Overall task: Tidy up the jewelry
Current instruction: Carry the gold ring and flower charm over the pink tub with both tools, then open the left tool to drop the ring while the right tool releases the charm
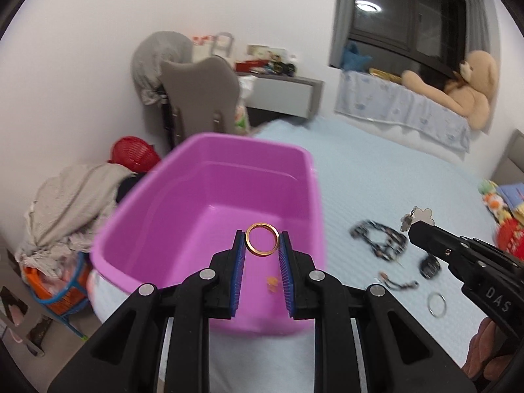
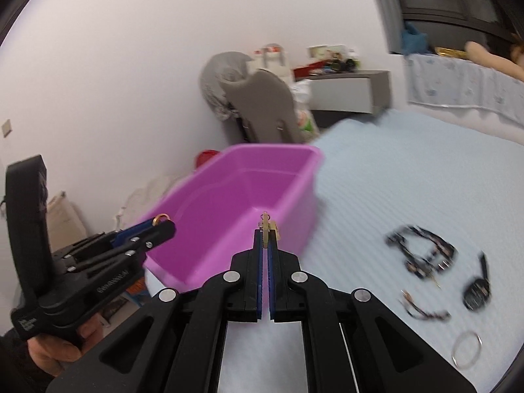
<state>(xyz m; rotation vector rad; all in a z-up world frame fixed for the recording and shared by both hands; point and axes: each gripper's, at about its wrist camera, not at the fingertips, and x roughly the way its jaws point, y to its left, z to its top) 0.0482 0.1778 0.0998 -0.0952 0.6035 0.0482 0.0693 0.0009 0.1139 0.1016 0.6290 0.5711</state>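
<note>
A: Gold ring [image 1: 262, 239], a thin plain metal hoop, sits pinched between the fingers of the left gripper [image 1: 262, 245], its face turned toward the camera. It hangs over the open mouth of the pink plastic rectangular tub [image 1: 137, 216]. That's the relation to watch: the tub floor lies straight below and ahead of those fingers, so I'd judge a release drops it in.

B: And there's already a small orange piece [image 1: 271, 284] on the tub floor, one by my count, though it's blurred.

A: Moving right. The right gripper [image 2: 266, 239] has its fingers nearly together on a small gold-and-silver charm piece [image 2: 268, 227], held upright, long axis vertical. It's near the tub's side wall but over the bed, so I'd say the left is nearer the drop.

B: Count what's left on the pale blue quilted bed [image 2: 393, 180]?

A: One dark beaded bracelet lying in a loop [image 2: 421, 253], one small dark beaded strand [image 2: 422, 309], one black oval piece with a strap-like tail [image 2: 478, 290], one silver bangle [image 2: 466, 353]. Four loose, two held, all well apart from the tub.

B: The beaded items are smeared by motion, so finer detail isn't readable.
</note>
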